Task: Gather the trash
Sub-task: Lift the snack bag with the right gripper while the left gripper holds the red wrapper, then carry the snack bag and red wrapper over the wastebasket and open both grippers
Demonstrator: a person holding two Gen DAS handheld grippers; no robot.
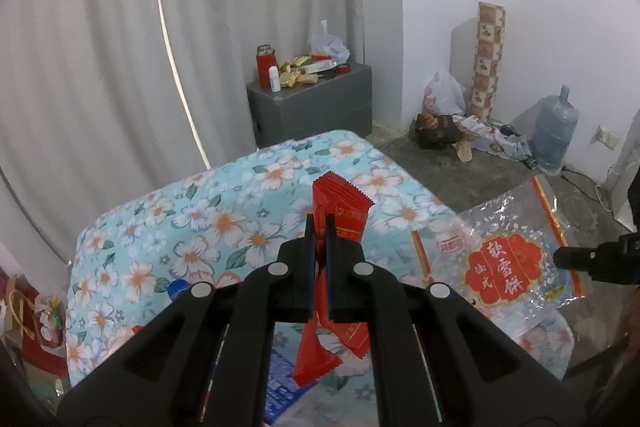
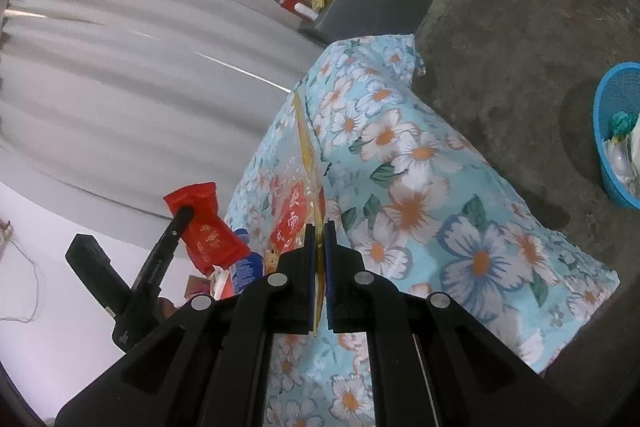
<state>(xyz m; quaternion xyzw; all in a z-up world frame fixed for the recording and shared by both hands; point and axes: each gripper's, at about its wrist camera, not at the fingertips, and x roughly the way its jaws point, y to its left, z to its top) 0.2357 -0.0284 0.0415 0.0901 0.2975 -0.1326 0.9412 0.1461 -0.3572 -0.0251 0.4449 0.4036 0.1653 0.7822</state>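
My left gripper (image 1: pixel 319 221) is shut on a red snack wrapper (image 1: pixel 340 205) and holds it above the floral-covered table (image 1: pixel 168 227). It also shows in the right wrist view (image 2: pixel 204 227), held by the left gripper (image 2: pixel 185 214). My right gripper (image 2: pixel 319 227) is shut on the edge of a clear plastic snack bag with a red label (image 2: pixel 294 215). The same bag (image 1: pixel 506 259) hangs at the right in the left wrist view, with the right gripper (image 1: pixel 560 257) at its edge. A blue basket (image 2: pixel 618 135) with trash stands on the floor at the right.
A blue-labelled bottle (image 2: pixel 246 265) lies on the table near the left gripper. A grey cabinet (image 1: pixel 312 107) with clutter stands by the curtain. A water jug (image 1: pixel 554 131), bags and boxes (image 1: pixel 436 131) sit along the far wall. The floor is bare concrete (image 2: pixel 500 39).
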